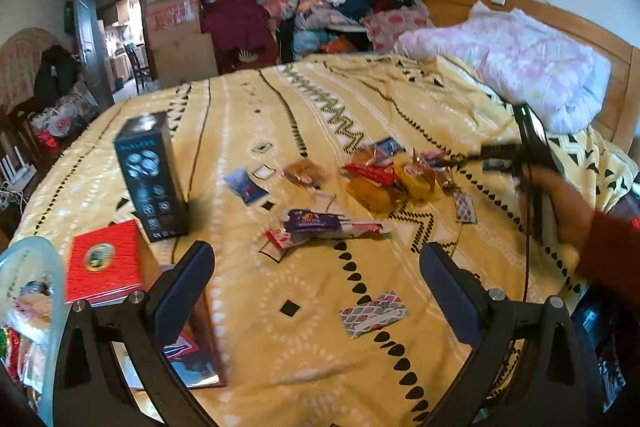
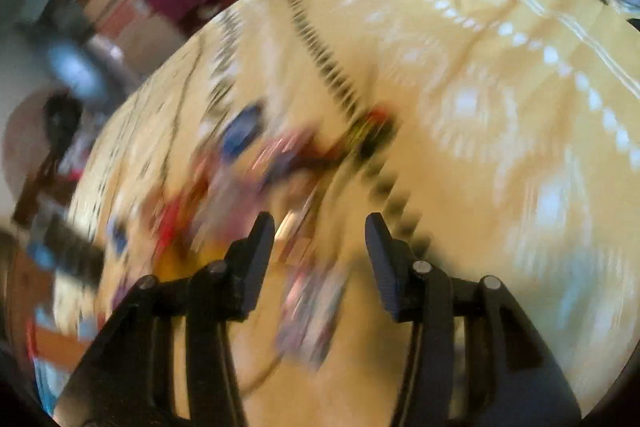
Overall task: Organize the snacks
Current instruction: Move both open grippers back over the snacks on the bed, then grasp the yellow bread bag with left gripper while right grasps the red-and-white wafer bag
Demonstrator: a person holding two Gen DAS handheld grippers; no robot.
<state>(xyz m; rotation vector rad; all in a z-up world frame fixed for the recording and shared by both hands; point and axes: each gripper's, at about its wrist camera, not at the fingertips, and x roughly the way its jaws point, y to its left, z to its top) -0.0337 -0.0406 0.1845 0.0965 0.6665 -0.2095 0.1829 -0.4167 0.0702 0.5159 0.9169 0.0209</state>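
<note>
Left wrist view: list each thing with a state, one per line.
Left gripper: open, nothing between its fingers.
Right gripper: over the snack pile, blurred; open and empty in its own view.
Dark box: upright on the bedspread.
Red box: lying flat, closed.
Purple packet: lying flat, sealed.
Snack pile: loose, unsorted.
Patterned sachet: lying flat, apart from the pile.
Door: open.

- Snack packets [image 1: 372, 179] lie scattered mid-bed on a yellow patterned bedspread [image 1: 304, 339].
- A dark box [image 1: 150, 175] stands upright near the left edge, a red box [image 1: 105, 261] just beside it.
- Left gripper [image 1: 316, 287] hovers, jaws apart (nothing between them).
</note>
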